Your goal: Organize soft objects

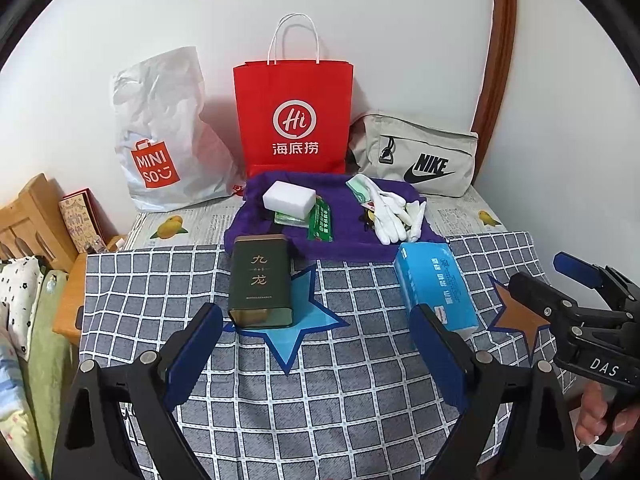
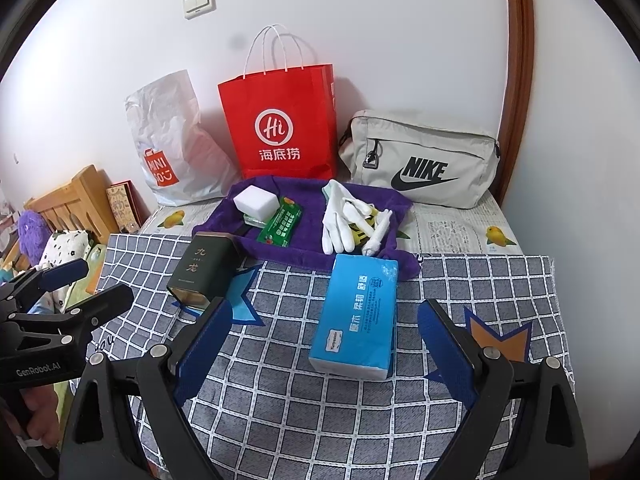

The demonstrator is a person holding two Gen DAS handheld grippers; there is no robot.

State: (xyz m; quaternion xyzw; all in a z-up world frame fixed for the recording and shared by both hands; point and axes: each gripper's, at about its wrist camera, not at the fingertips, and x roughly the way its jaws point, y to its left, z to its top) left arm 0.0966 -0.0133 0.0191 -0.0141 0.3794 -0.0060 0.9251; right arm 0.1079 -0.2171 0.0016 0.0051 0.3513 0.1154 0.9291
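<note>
Tissues [image 2: 354,316] lie just ahead of my right tongs [image 2: 324,356], spread wide and empty; left tongs [image 1: 316,356] gape too, near the tin [image 1: 262,280]; pack looks light, squashy, slick, so I'd pinch its long sides.

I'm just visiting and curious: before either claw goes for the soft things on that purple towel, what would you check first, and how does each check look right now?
1. Left claw open, nothing in it: ok.
2. Right claw open, nothing in it: ok.
3. White gloves lie uncovered on the purple towel: ok.
4. White sponge lies on top, reachable: ok.
5. Blue tissue pack lies between the right claw and the gloves: not ok.
6. Red paper bag open enough at the top: cannot tell.
</note>
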